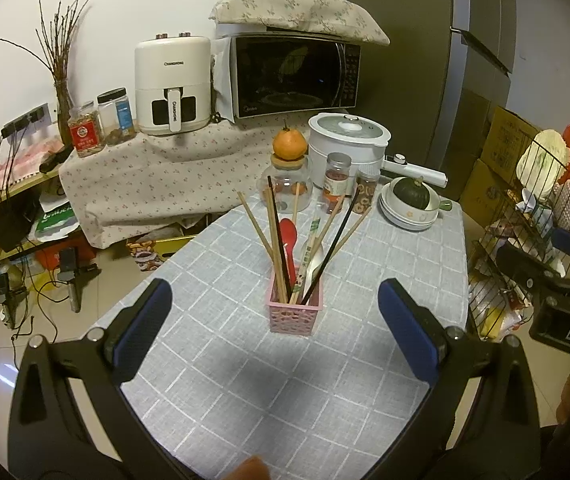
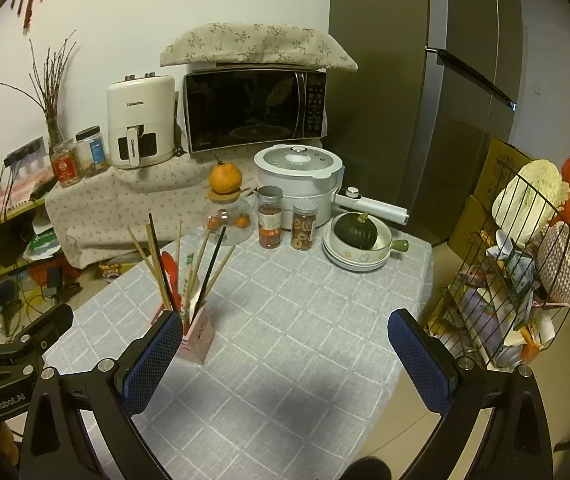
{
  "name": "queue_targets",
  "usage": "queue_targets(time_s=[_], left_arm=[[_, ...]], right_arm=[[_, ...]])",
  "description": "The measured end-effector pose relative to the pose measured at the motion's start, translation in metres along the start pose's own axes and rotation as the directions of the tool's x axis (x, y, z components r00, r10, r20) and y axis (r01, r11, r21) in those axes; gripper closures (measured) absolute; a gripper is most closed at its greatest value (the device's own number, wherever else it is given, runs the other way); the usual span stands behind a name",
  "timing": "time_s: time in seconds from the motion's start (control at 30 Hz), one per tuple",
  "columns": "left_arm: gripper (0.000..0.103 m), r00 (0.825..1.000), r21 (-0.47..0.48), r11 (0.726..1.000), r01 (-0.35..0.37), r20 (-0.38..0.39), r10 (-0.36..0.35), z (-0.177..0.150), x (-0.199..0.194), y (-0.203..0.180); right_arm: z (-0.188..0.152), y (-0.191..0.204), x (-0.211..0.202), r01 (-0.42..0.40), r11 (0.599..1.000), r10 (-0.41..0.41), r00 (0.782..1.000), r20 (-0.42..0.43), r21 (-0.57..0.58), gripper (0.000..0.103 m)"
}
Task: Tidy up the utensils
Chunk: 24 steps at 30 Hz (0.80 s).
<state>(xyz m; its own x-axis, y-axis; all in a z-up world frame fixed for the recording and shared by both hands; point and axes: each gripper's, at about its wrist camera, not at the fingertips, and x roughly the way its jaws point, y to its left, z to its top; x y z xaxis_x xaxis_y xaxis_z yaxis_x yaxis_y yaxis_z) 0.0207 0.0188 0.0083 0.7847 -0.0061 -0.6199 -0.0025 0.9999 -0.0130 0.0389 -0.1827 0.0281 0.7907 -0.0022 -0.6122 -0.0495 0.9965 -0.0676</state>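
A pink perforated holder (image 1: 294,312) stands on the grey checked tablecloth (image 1: 245,392). It holds several chopsticks (image 1: 259,236), a red spoon (image 1: 289,240) and a metal spoon. My left gripper (image 1: 275,292) is open and empty, its blue pads on either side of the holder and nearer the camera. In the right wrist view the holder (image 2: 199,338) sits just behind the left blue pad (image 2: 153,360). My right gripper (image 2: 285,324) is open and empty over the cloth, to the right of the holder.
At the table's far end stand a glass jar with an orange on top (image 2: 227,208), two spice jars (image 2: 271,222), a white cooker (image 2: 299,184) and stacked bowls holding a green squash (image 2: 355,246). A wire rack (image 2: 517,280) stands off the right edge.
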Motion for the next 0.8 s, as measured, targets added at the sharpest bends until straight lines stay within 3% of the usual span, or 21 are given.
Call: queue_targets(time_s=[0.8], left_arm=[[0.001, 1.000, 0.000, 1.000, 0.021, -0.017, -0.021, 0.0007, 0.0011, -0.0031]], right_arm=[[-0.0003, 0.0038, 0.0008, -0.001, 1.000, 0.001, 1.000, -0.002, 0.001, 0.000]])
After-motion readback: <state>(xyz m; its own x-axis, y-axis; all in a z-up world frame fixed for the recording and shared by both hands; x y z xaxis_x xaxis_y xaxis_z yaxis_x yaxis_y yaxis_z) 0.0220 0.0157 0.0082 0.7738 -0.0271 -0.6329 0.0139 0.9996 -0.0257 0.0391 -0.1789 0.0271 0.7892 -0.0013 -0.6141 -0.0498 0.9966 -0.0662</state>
